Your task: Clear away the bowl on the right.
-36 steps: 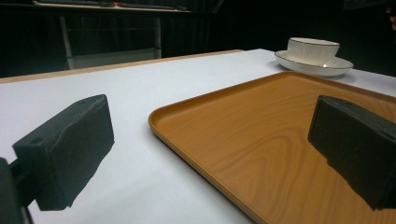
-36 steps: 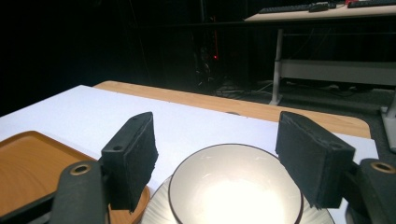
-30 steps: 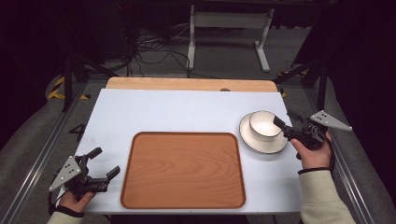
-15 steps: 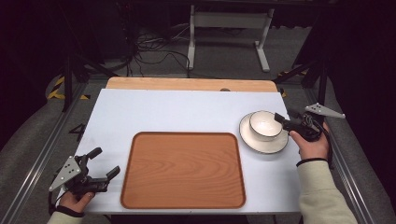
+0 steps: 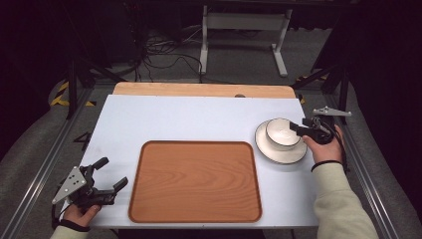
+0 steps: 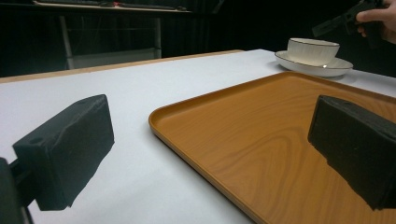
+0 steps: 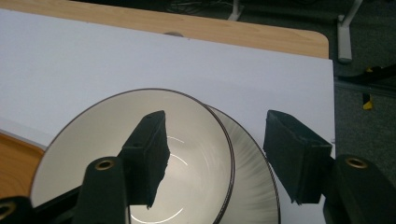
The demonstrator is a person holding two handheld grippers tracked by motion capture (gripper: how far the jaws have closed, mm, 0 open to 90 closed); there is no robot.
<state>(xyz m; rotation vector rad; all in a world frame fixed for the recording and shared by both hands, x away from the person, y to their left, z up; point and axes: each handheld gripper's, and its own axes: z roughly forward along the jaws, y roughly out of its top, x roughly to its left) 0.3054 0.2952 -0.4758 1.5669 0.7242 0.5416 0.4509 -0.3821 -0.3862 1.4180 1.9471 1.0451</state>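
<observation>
A white desk (image 5: 189, 119) with a bare wooden strip along its far edge carries a wooden tray (image 5: 195, 181) toward the near side and, to the right of it, a white bowl (image 5: 282, 133) standing upright on a white saucer (image 5: 271, 149), both with thin dark rims. The saucer lies just beside the tray's far right corner, apart from it. The right hand-held gripper (image 5: 298, 127) reaches in from the right edge of the desk, held by a hand in a pale sleeve, and its tips are at the bowl's right side. In the right gripper view its jaws are spread wide and straddle the rim (image 7: 224, 135) — the left jaw hangs over the inside of the bowl, the right jaw is outside it above the saucer (image 7: 257, 168); whether either pad touches the rim cannot be told. The left hand-held gripper (image 5: 110, 173) sits at the near left corner of the desk, just beside the tray's left edge, with its jaws spread and nothing between them. In the left gripper view its two black pads stand far apart — one over the white desk (image 6: 93, 102), the other over the tray (image 6: 261, 140) — and the bowl (image 6: 312, 50) on its saucer shows well beyond, with the right hand-held gripper (image 6: 327, 25) above it.
</observation>
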